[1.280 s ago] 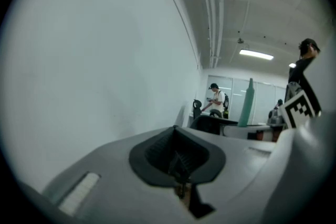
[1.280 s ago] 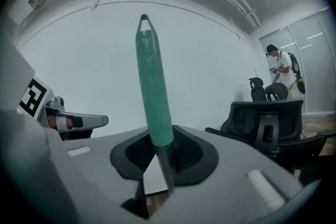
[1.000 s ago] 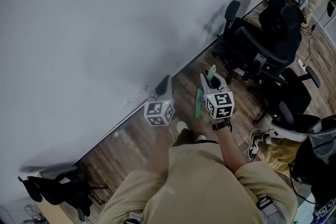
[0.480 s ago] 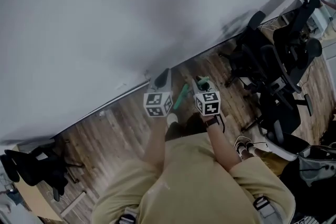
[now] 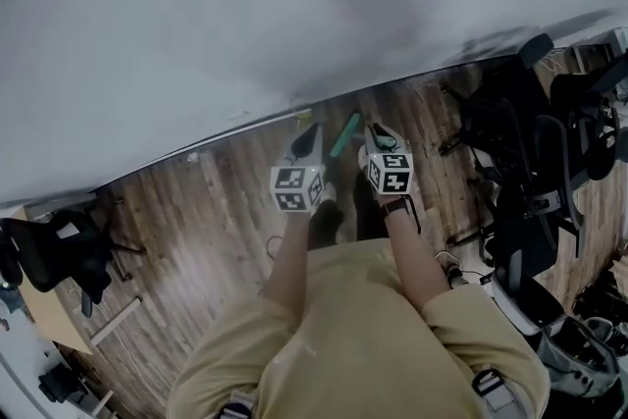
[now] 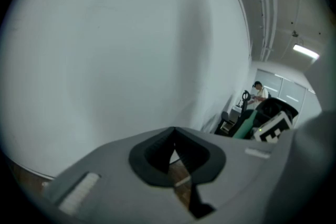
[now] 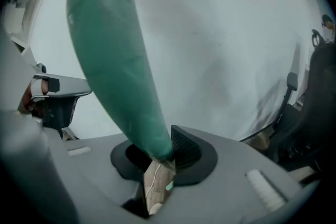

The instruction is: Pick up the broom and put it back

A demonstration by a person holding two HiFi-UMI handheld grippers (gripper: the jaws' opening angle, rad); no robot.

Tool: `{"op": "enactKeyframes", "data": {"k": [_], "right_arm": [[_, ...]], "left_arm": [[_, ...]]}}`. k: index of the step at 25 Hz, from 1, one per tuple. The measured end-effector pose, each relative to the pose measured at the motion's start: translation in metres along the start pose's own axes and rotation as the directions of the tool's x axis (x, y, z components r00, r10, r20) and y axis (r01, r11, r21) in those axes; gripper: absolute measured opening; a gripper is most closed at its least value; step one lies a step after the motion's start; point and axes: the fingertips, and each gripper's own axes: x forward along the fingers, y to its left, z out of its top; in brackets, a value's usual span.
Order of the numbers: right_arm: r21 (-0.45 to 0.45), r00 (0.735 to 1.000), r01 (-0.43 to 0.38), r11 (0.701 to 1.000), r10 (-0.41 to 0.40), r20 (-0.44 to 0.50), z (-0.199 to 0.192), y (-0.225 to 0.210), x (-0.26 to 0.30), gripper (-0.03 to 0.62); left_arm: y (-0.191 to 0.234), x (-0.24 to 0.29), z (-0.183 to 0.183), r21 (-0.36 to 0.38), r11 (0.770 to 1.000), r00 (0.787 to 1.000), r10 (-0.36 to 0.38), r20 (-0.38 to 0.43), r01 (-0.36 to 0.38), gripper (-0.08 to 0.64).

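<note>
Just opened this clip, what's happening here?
A person stands on a wood floor close to a white wall, with a gripper in each hand. The right gripper is clamped on the green broom handle, which points toward the wall. The left gripper is beside it, jaws together and empty. Black office chairs stand to the right. The broom is not yet put back.

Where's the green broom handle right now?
In the head view, the green tapered broom handle is clamped in the right claw, near the white wall.
</note>
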Motion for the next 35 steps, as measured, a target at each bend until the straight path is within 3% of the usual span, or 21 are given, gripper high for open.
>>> {"op": "enactKeyframes", "data": {"k": [10,16,23,29,35], "right_arm": [[-0.011,0.989,-0.014,1.000,0.012,-0.150,-0.040,-0.031,0.092,0.063],[0.010,0.970,0.052,0.999,-0.049,-0.239,-0.082,-0.051,0.137,0.063],[0.027,0.982,0.035,0.999,-0.029,-0.188,-0.081,-0.055,0.196,0.064],[0.002,0.991,-0.044,0.999,0.044,-0.130,-0.067,-0.038,0.249,0.064],[-0.038,0.979,-0.103,0.994,0.095,-0.179,-0.061,-0.010,0.290,0.064]], "left_arm": [[0.035,0.042,-0.061,-0.094,0.991,0.991,0.081,-0.104,-0.091,0.003],[0.051,0.061,-0.095,-0.113,0.986,0.983,0.104,-0.153,-0.122,0.003],[0.071,0.075,-0.121,-0.145,0.978,0.975,0.125,-0.182,-0.152,0.003],[0.093,0.089,-0.124,-0.152,0.975,0.975,0.137,-0.173,-0.164,0.003],[0.115,0.086,-0.127,-0.158,0.967,0.970,0.170,-0.175,-0.198,0.003]]}}
